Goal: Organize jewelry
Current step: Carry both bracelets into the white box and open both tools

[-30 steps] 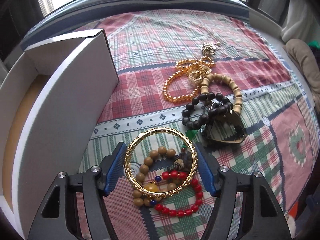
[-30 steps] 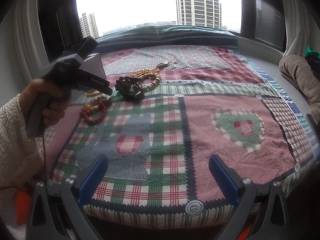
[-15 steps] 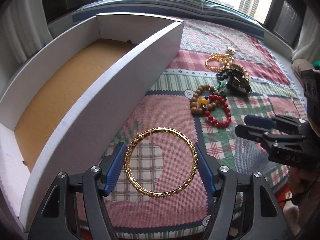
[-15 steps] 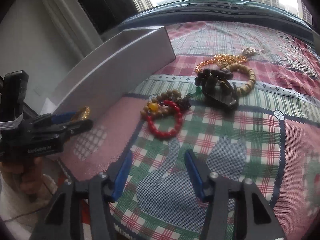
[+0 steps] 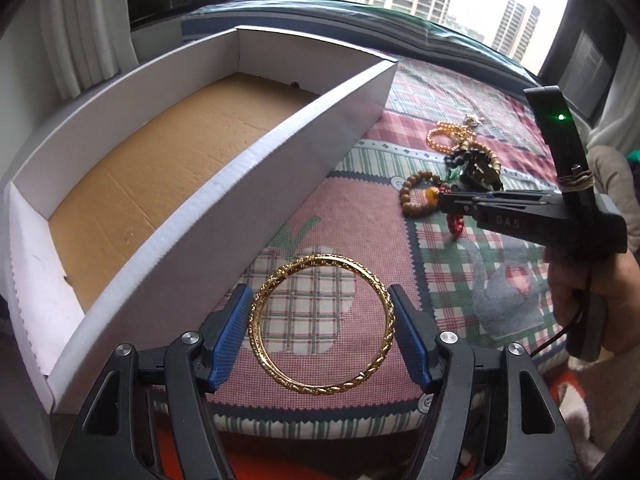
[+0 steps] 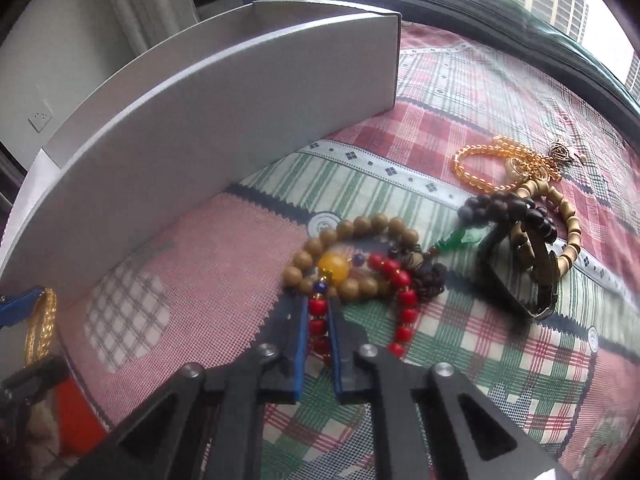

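The white box lies open on the patchwork quilt, its brown floor bare, ready to receive jewelry. The left gripper holds the gold bangle flat across its width, fingers wide and pressing both sides, just beside the box wall. The right gripper is nearly closed around the red bead bracelet, probably to lift it from the pile

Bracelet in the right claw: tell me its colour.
Red beads; the bracelet shows best in the right wrist view, between the right claw fingers.
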A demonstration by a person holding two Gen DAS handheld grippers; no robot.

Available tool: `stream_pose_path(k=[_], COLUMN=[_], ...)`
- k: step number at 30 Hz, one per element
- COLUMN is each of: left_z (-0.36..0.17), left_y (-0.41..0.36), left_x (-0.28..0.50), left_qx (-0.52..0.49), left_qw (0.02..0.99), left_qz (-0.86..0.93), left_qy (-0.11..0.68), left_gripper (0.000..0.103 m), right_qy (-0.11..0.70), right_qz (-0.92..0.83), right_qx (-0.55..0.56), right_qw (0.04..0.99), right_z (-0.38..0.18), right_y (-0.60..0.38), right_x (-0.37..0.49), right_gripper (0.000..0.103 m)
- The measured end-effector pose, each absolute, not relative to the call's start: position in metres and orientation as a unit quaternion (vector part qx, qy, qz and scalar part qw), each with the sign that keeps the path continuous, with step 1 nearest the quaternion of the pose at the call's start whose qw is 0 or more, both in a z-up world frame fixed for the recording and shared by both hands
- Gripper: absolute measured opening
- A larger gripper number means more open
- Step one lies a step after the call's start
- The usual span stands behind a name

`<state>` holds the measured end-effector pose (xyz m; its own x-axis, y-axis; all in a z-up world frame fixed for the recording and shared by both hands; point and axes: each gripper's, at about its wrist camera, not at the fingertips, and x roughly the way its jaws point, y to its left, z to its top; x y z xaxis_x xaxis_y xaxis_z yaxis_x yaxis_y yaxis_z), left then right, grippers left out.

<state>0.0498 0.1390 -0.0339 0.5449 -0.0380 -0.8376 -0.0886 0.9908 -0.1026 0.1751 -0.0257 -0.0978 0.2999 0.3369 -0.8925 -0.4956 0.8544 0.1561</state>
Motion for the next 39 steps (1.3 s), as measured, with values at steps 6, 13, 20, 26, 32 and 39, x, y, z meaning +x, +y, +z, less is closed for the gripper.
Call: stream_pose_path(k=[6, 13, 20, 26, 32, 39], left_z=[0.008, 0.036, 0.003, -0.025, -0.012, 0.011], left_y=[0.176, 0.250, 0.302, 0.308, 0.296, 0.246], left_x=[0.035, 0.028, 0.036, 0.043, 0.035, 0.027], left_qx=[-0.103, -0.108, -0.125, -0.129, -0.122, -0.118], left_qw=[0.885, 0.890, 0.862, 0.847, 0.862, 0.888], left_qz=[0.041, 0.151, 0.219, 0.225, 0.220, 0.167], left_qy=[0.452, 0.416, 0.439, 0.464, 0.441, 0.411], left_gripper=[0.069, 0.069, 0.069, 0.072, 0.091, 0.095], right_qy=[0.507, 0.454, 0.422, 0.447, 0.443, 0.397], right_qz=[0.307, 0.397, 0.455, 0.456, 0.444, 0.392], right_qx=[0.014, 0.060, 0.035, -0.009, -0.007, -0.017], right_qw=[0.805, 0.796, 0.783, 0.769, 0.779, 0.830], right_z=[-0.026, 0.053, 0.062, 0.016, 0.007, 0.036], right_y=[-0.041, 0.013, 0.103, 0.165, 0.165, 0.106], right_x=[0.169, 0.171, 0.175, 0.179, 0.173, 0.155], right_gripper=[0.010, 0.010, 0.010, 0.011, 0.041, 0.062])
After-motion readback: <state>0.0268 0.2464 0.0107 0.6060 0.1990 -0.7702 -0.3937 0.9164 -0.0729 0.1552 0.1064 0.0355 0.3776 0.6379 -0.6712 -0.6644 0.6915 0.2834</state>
